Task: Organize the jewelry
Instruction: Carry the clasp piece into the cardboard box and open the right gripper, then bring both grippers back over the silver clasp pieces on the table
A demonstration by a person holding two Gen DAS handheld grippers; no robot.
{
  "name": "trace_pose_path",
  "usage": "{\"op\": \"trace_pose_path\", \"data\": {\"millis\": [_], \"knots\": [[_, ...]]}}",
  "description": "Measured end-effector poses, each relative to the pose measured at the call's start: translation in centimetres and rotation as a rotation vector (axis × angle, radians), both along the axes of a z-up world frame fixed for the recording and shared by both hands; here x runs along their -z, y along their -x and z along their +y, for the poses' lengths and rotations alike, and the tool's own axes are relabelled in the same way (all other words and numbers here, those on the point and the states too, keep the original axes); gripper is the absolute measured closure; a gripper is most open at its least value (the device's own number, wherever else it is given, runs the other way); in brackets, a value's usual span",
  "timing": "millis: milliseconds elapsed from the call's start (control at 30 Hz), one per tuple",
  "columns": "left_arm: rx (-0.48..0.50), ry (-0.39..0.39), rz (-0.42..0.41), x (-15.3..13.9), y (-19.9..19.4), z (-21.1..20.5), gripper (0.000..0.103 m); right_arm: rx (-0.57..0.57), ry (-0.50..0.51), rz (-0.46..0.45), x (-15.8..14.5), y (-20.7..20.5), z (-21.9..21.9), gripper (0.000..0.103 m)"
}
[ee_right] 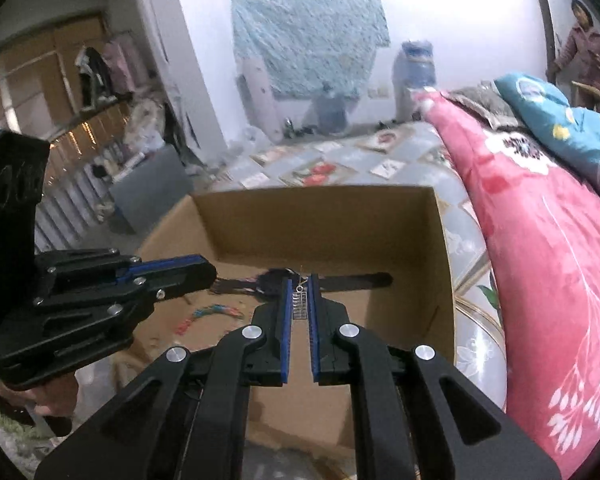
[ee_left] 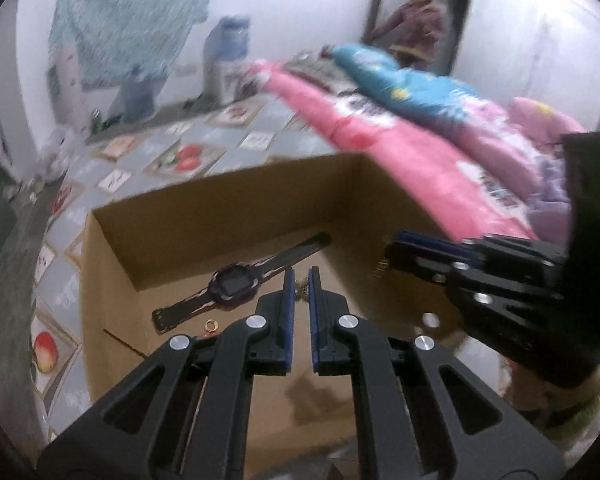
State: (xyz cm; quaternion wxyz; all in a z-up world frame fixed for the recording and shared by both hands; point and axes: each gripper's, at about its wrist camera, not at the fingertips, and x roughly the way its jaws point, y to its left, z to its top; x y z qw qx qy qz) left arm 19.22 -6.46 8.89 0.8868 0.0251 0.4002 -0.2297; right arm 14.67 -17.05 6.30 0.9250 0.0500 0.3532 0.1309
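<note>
Blue-padded right gripper (ee_right: 301,286) fingers pinching silver earring (ee_right: 300,303), left gripper (ee_left: 301,280) nearly closed

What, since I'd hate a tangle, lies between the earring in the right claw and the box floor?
No lid covers the cardboard box. On its floor the black watch lies just beyond the earring in the right claw, possibly under its drop.

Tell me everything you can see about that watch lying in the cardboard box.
The watch is a dark smartwatch with a squarish black screen in a purplish-black case and two long dark straps that look like rubber or plastic; the nearer strap end shows small holes. It lies flat and unfastened, stretched diagonally across the floor of the open cardboard box. Neither gripper touches it. A small gold ring lies just beside its near strap.
</note>
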Motion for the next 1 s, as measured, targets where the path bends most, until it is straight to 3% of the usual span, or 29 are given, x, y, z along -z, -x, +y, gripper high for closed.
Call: {"op": "trace_pose_path", "data": {"millis": [33, 67, 133, 300, 500, 567, 800, 1000], "knots": [[-0.016, -0.005, 0.022, 0.5, -0.5, 0.0, 0.096, 0.001, -0.001, 0.016, 0.4, -0.3, -0.1, 0.092], [-0.026, -0.006, 0.035, 0.8, -0.7, 0.3, 0.092, 0.004, -0.005, 0.018, 0.5, -0.2, -0.1, 0.083], [-0.052, -0.009, 0.054, 1.2, -1.1, 0.4, 0.078, 0.009, -0.014, 0.006, 0.6, 0.1, -0.5, 0.069], [-0.104, -0.047, 0.019, 0.9, 0.0, 0.7, 0.056, -0.001, -0.046, -0.035, -0.1, 1.3, -1.2, 0.061], [-0.138, -0.050, -0.042, -1.0, 2.4, 1.7, 0.045, -0.043, -0.073, -0.113, -1.6, 4.4, -1.0, 0.047], [-0.139, -0.043, -0.070, -1.7, 3.7, 2.3, 0.040, -0.059, -0.077, -0.142, -2.0, 5.9, -0.9, 0.038], [-0.120, -0.013, -0.154, -3.9, 9.4, 4.4, 0.027, -0.127, -0.065, -0.200, -2.0, 11.3, -1.0, 0.030], [-0.074, -0.024, -0.182, -3.8, 14.5, 5.3, 0.022, -0.141, -0.041, -0.115, 0.9, 14.2, -1.4, 0.030]]}}
